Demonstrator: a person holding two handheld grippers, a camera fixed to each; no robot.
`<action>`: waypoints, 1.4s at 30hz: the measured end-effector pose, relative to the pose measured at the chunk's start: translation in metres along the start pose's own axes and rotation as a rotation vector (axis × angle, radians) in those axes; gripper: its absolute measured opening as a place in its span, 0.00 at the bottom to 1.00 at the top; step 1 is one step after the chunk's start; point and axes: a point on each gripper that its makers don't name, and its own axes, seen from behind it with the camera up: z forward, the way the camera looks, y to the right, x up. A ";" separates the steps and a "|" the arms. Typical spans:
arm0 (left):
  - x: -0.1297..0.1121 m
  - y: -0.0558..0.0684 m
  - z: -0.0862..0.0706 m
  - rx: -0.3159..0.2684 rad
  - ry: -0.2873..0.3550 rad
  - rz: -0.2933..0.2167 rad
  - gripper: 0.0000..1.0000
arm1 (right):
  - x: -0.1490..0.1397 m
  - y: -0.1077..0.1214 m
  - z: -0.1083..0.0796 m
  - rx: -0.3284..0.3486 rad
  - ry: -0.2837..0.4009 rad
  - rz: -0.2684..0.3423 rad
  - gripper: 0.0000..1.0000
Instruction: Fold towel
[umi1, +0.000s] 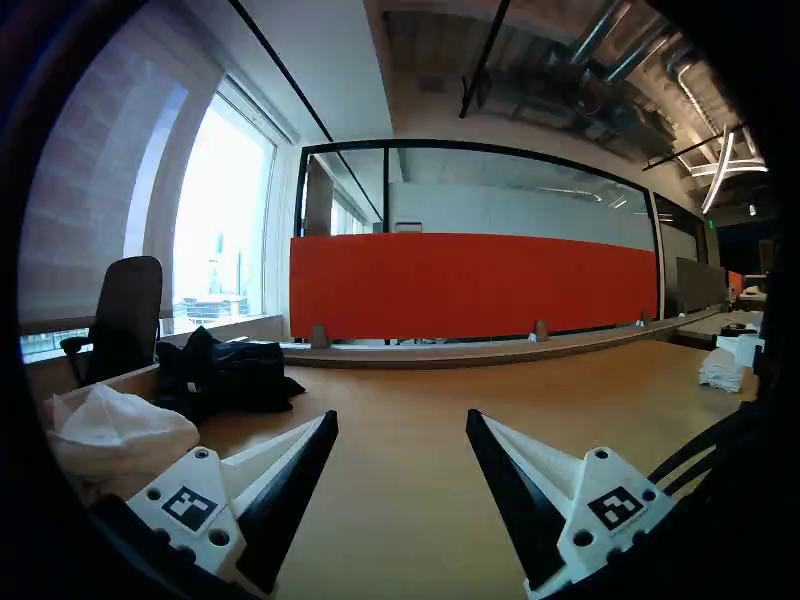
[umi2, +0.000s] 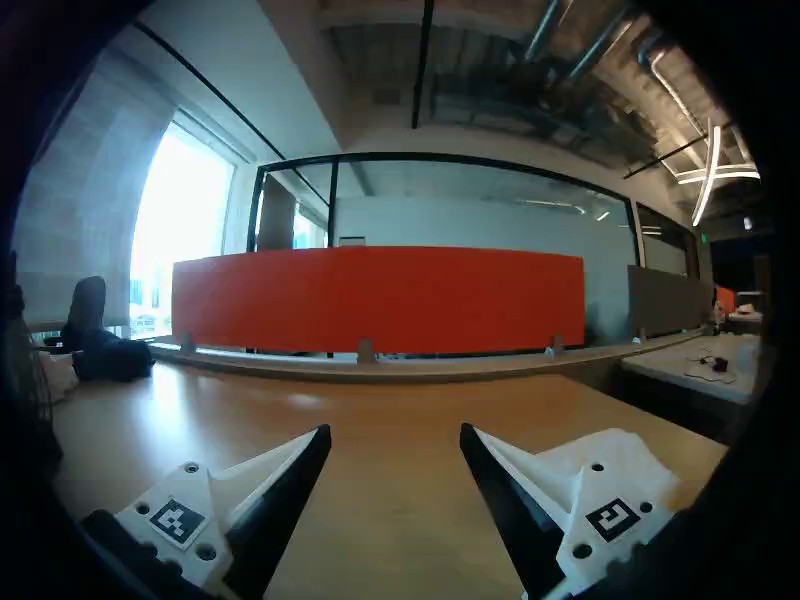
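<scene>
While your left tongs (umi1: 400, 415) and right tongs (umi2: 395, 428) gaped wide over the bench (umi1: 560, 380), the white towel (umi1: 110, 435) lay crumpled at the left tongs' left. Beside it sat a dark clothing heap (umi1: 225, 375).

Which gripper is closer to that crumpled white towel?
Left. The left gripper has the white towel right beside its fingers; from the right gripper it lies far off to the left.

A wooden worktop (umi1: 410, 470) runs back to a long orange partition (umi1: 470, 285). Near its left edge lies a heap of black clothing (umi1: 225, 375). A black office chair (umi1: 125, 315) stands just behind, beside a bright window (umi1: 220, 220).
</scene>
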 end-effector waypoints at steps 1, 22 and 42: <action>0.000 0.000 0.000 0.000 0.000 0.000 0.95 | 0.000 0.000 0.000 0.000 0.000 0.000 1.00; 0.001 0.000 0.000 0.000 0.000 0.000 0.95 | 0.000 0.000 0.001 0.000 0.000 0.001 1.00; 0.003 -0.001 -0.001 0.000 -0.001 0.001 0.95 | -0.001 0.000 0.000 0.000 0.000 0.001 1.00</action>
